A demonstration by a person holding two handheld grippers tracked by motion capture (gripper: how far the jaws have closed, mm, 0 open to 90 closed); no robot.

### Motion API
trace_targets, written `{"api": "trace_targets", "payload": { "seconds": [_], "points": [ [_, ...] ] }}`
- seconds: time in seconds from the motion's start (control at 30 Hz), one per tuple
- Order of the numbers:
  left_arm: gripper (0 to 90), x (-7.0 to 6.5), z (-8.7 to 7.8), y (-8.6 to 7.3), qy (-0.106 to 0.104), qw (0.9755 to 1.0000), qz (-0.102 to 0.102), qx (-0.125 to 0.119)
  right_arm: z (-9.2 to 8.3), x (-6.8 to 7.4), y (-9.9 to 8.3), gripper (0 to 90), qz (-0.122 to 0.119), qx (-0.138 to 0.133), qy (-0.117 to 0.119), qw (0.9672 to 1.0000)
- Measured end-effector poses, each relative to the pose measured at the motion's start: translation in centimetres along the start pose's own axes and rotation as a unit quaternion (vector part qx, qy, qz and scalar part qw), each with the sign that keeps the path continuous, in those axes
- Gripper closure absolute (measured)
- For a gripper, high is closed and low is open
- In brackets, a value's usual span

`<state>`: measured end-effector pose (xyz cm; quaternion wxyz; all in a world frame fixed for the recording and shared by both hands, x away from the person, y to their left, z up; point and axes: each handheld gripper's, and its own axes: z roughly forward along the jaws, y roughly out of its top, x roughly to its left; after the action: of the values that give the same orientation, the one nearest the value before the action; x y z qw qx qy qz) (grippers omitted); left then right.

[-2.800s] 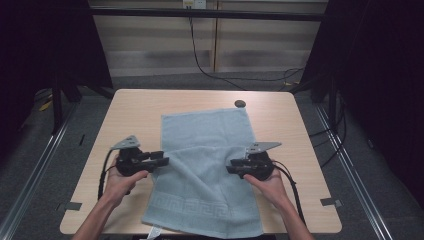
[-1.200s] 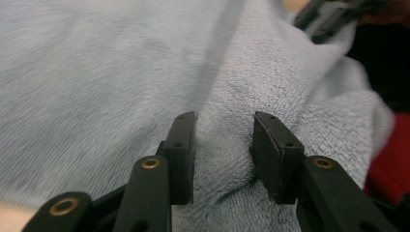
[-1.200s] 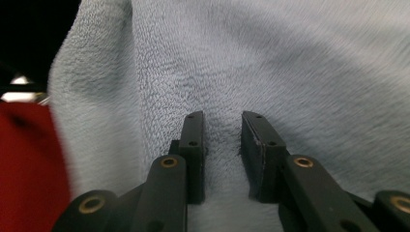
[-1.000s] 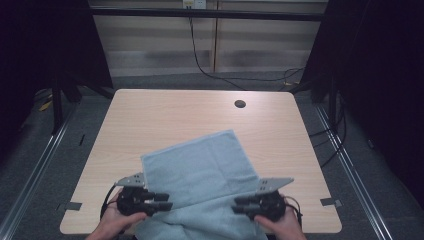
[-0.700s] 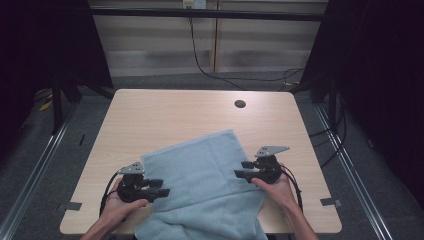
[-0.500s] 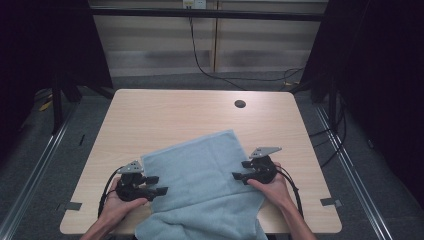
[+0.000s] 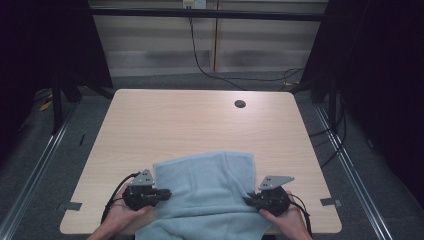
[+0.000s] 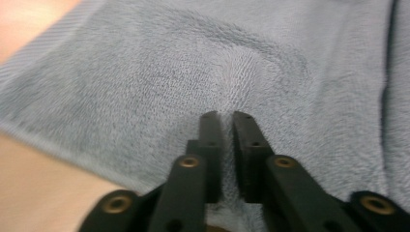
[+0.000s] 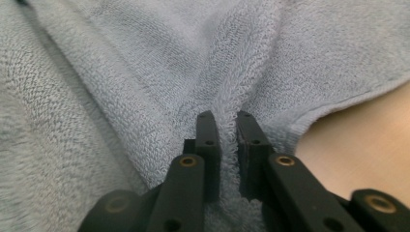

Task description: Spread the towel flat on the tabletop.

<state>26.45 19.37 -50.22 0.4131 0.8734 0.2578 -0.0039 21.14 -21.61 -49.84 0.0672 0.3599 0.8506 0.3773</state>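
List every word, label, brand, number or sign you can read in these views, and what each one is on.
None: no readable text in these views.
Light blue terry towel: no tag or print on the visible side.
Pale wooden table: bare wood with a dark round hole, no markings.
Left gripper and right gripper: black jaws and grey plates, no lettering legible.
Small white fitting on the back wall: too small to read.

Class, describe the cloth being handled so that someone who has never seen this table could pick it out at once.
Start at the light wooden table and look to its near edge, between the person's two hands. There lies a pale blue terry towel, folded over and rumpled. It is the one soft thing there, pinched at its sides by the left gripper and the right gripper.
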Motion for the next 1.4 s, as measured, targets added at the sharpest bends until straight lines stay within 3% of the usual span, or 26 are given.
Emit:
{"api": "trace_targets", "payload": {
  "seconds": [0.1,0.23,0.3,0.33,0.43,0.47,0.53,0.57,0.6,0.63,0.67,0.7,0.73,0.8,0.83,0.9,0.93,0.97,1.03,1.13,1.2,1.27,1.3,1.33,1.37,1.4],
  "points": [
    [86.5,0.4,0.1,0.2,-0.01,0.9999,-0.012,-0.006,-0.6,0.4,-0.3,84.0,0.004,-0.004,0.006,1.0],
    [86.7,2.2,-0.7,1.7,-0.01,0.9975,-0.046,-0.053,-1.2,-0.7,0.8,84.0,0.02,-0.038,-0.002,0.9991],
    [86.7,2.4,-1.0,2.9,0.002,0.9972,-0.038,-0.064,-1.3,-2.2,2.6,83.9,0.025,-0.062,-0.016,0.9976],
    [86.7,2.9,-1.0,4.4,0.01,0.996,-0.044,-0.077,-1.1,-2.8,3.4,83.6,0.025,-0.067,-0.02,0.9973],
    [86.6,4.0,-0.8,5.7,0.029,0.9955,-0.041,-0.081,-0.4,-4.1,5.1,82.8,0.024,-0.075,-0.034,0.9963],
    [86.6,5.4,-0.5,6.2,0.043,0.9936,-0.062,-0.084,-0.2,-4.4,5.5,82.0,0.025,-0.075,-0.043,0.9959],
    [86.1,6.9,0.3,6.3,0.081,0.9908,-0.078,-0.076,0.8,-5.4,5.9,74.4,0.034,-0.072,-0.062,0.9949],
    [86.3,6.9,0.3,6.3,0.081,0.9908,-0.078,-0.076,0.8,-5.4,5.9,74.4,0.034,-0.072,-0.062,0.9949],
    [86.3,8.6,1.4,5.7,0.088,0.9893,-0.093,-0.07,2.1,-6.2,6.0,71.1,0.033,-0.039,-0.09,0.9946],
    [86.2,8.6,1.4,5.7,0.088,0.9893,-0.093,-0.07,2.7,-6.5,5.9,68.4,0.036,-0.037,-0.088,0.9948],
    [86.1,9.5,1.9,5.4,0.094,0.986,-0.118,-0.071,3.0,-6.7,5.8,64.5,0.041,-0.035,-0.085,0.9949],
    [85.8,10.8,2.9,4.9,0.096,0.9807,-0.149,-0.083,3.3,-6.7,5.8,61.9,0.04,-0.036,-0.087,0.9947],
    [85.7,10.8,2.9,4.9,0.096,0.9807,-0.149,-0.083,3.1,-6.3,6.0,60.1,0.036,-0.049,-0.107,0.9924],
    [85.7,11.2,3.5,5.4,0.099,0.9825,-0.138,-0.077,2.9,-5.9,6.2,59.7,0.031,-0.061,-0.098,0.9928],
    [85.7,11.6,3.8,5.9,0.098,0.9839,-0.131,-0.071,2.7,-4.8,7.0,57.4,0.013,-0.071,-0.065,0.9953],
    [85.6,12.0,4.3,6.7,0.113,0.9826,-0.133,-0.064,3.0,-4.6,7.4,56.6,0.017,-0.055,-0.044,0.9973],
    [85.5,12.3,4.4,7.1,0.125,0.9819,-0.129,-0.06,3.6,-5.0,7.5,58.0,0.031,-0.031,-0.02,0.9989],
    [84.2,13.0,4.5,7.4,0.135,0.9812,-0.13,-0.047,4.1,-5.3,7.3,60.5,0.032,-0.019,-0.027,0.9989],
    [79.5,13.5,4.2,7.5,0.15,0.9778,-0.137,-0.053,5.0,-6.1,6.8,60.4,0.046,-0.007,-0.035,0.9983],
    [66.5,13.8,3.7,7.3,0.141,0.9757,-0.153,-0.069,5.6,-7.2,6.9,62.6,0.054,-0.018,-0.044,0.9974],
    [62.4,12.8,2.5,7.4,0.113,0.9791,-0.144,-0.089,6.2,-7.9,7.4,62.2,0.049,-0.023,-0.059,0.9968],
    [60.3,12.3,2.2,7.6,0.11,0.9808,-0.133,-0.092,6.7,-8.6,7.9,62.2,0.053,-0.029,-0.068,0.9959],
    [60.3,10.9,1.7,7.6,0.087,0.9846,-0.11,-0.104,7.0,-8.9,8.2,61.7,0.049,-0.029,-0.079,0.9953],
    [59.5,10.9,1.7,7.6,0.087,0.9846,-0.11,-0.104,7.3,-9.2,8.5,60.7,0.046,-0.031,-0.087,0.9947],
    [59.3,10.2,1.8,7.6,0.086,0.9883,-0.088,-0.09,7.6,-9.6,8.9,60.5,0.05,-0.031,-0.094,0.9938],
    [59.3,9.8,1.9,7.5,0.08,0.9898,-0.08,-0.086,7.8,-9.8,9.1,60.1,0.048,-0.029,-0.099,0.9935]
  ]
}}
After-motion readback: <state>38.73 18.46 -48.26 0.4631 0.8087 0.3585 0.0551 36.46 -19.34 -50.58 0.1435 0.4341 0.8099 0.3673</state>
